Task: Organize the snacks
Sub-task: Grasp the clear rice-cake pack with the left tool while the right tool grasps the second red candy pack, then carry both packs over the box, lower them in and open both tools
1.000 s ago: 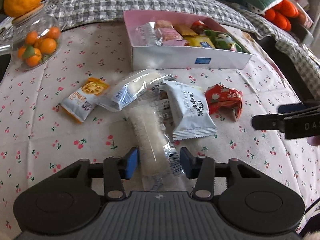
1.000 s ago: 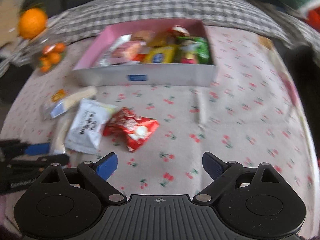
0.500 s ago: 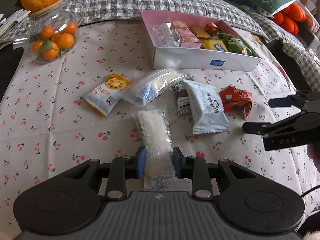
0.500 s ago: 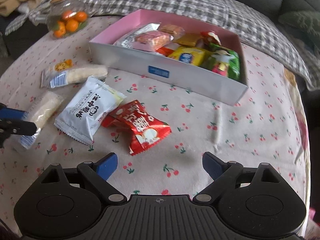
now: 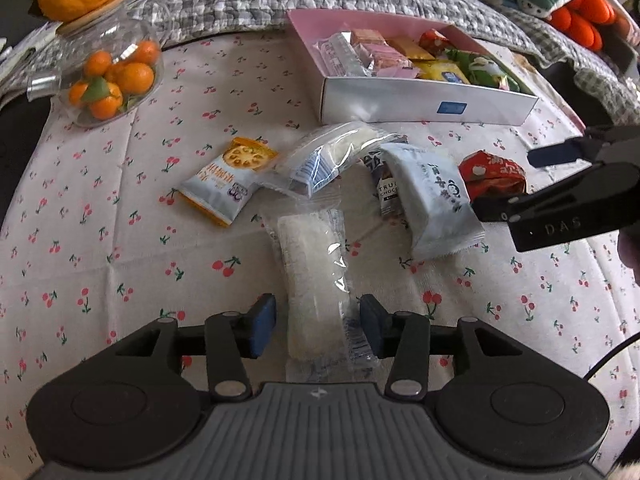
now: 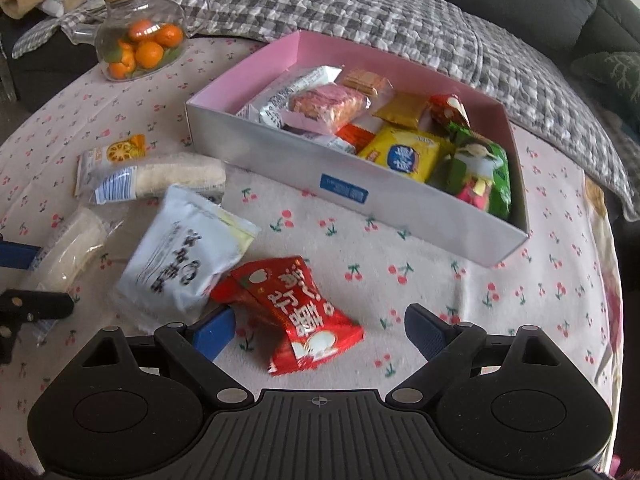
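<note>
Left gripper [image 5: 316, 326] parted around clear rice-cake packet [image 5: 314, 280], unclamped; right gripper [image 6: 320, 330] wide, empty, over red snack [image 6: 296, 312].

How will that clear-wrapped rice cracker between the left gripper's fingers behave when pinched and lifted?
The rice cracker looks light and probably brittle, so a hard pinch may crack it. Its glossy clear wrapper could slip, and the loose ends will likely flop. The left gripper straddles it, open.
</note>
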